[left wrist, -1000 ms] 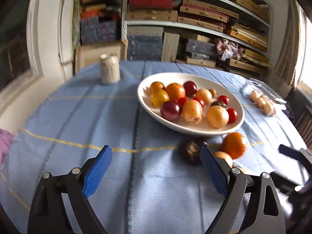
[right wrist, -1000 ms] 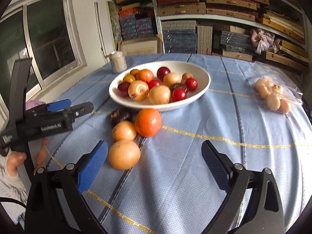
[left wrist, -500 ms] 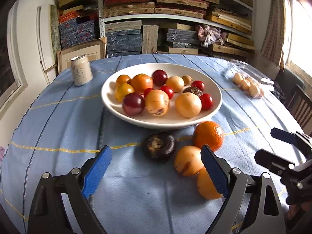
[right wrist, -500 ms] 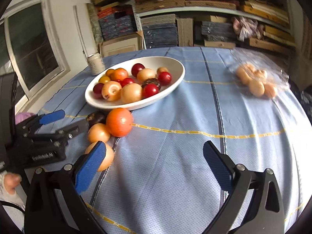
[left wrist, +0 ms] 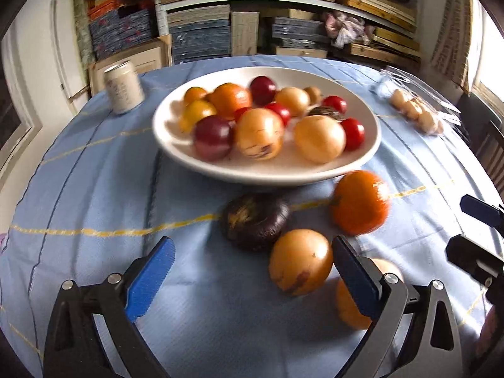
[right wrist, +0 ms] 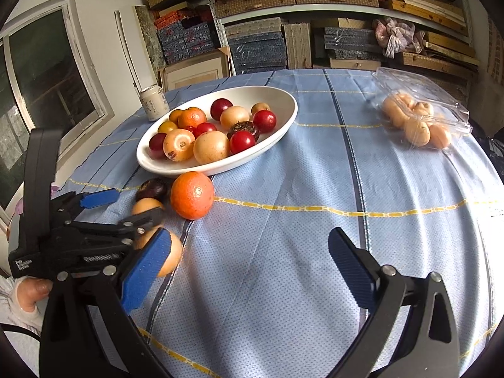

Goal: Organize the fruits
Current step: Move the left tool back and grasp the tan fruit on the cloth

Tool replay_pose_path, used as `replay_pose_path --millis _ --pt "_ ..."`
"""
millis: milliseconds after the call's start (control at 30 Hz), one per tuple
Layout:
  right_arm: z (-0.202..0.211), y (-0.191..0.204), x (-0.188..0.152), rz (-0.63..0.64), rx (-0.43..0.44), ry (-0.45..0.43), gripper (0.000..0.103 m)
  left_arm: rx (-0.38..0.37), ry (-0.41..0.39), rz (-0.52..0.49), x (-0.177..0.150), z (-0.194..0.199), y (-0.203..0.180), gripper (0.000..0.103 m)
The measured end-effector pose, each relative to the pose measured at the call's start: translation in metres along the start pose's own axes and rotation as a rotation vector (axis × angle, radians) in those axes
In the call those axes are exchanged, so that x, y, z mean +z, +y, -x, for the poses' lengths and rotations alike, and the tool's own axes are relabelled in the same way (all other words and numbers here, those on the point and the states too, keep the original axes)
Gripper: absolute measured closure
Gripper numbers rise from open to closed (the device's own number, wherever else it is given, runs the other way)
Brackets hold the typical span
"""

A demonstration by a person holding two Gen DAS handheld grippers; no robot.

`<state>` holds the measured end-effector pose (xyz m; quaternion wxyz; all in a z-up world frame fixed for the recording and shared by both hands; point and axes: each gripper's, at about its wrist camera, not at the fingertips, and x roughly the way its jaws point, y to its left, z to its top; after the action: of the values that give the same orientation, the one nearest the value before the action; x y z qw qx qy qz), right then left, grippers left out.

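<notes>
A white bowl (left wrist: 371, 145) filled with red, orange and tan fruits stands mid-table. In front of it lie a dark purple fruit (left wrist: 255, 217), an orange (left wrist: 359, 201) and two tan fruits (left wrist: 300, 261). The second tan fruit (left wrist: 352, 308) is half hidden behind my left gripper's right finger. My left gripper (left wrist: 252, 245) hovers just short of these; its jaws are opening, the dark and tan fruits lie ahead between them, untouched. My right gripper (right wrist: 250, 236) is open over bare cloth, right of the orange (right wrist: 192, 198).
A pale can (left wrist: 123, 89) stands behind the bowl at the left. A clear bag of tan fruits (right wrist: 419, 123) lies at the far right. The round table (right wrist: 315, 173) wears a blue cloth; shelves of boxes rise behind it and a window is at the left.
My left gripper has swung right and come closer to the loose fruits, which now fill the space ahead of its fingers. The right gripper has barely shifted.
</notes>
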<state>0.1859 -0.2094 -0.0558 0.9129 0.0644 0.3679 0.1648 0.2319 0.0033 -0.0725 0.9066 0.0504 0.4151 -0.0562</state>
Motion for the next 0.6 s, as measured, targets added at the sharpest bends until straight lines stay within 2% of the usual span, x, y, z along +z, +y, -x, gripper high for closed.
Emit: replay_pose_path --millis 67,200,333,433,467,533,600 --pt "0.000 0.000 0.000 0.001 0.002 0.002 0.005 0.025 0.003 -0.016 -0.005 0.004 0.006 0.003" --pt "-0.001 0.003 -0.001 0.006 0.010 0.006 0.005 0.043 -0.041 -0.051 -0.011 0.015 0.014 0.004" --pt "-0.002 0.004 0.000 0.011 0.014 0.005 0.005 0.056 -0.052 -0.127 -0.019 0.022 0.009 0.004" --pt "-0.003 0.004 0.000 0.013 0.016 0.007 0.005 0.051 -0.082 -0.111 -0.018 0.026 0.010 0.004" --pt "-0.003 0.005 0.000 0.017 0.017 0.008 0.005 0.029 -0.085 -0.095 -0.016 0.026 0.012 0.004" --pt "-0.003 0.006 -0.001 0.022 0.018 0.009 0.005 -0.035 -0.070 -0.068 -0.015 0.024 0.013 0.012" --pt "-0.003 0.006 -0.001 0.022 0.017 0.008 0.005 -0.058 -0.050 -0.082 -0.016 0.021 0.010 0.021"
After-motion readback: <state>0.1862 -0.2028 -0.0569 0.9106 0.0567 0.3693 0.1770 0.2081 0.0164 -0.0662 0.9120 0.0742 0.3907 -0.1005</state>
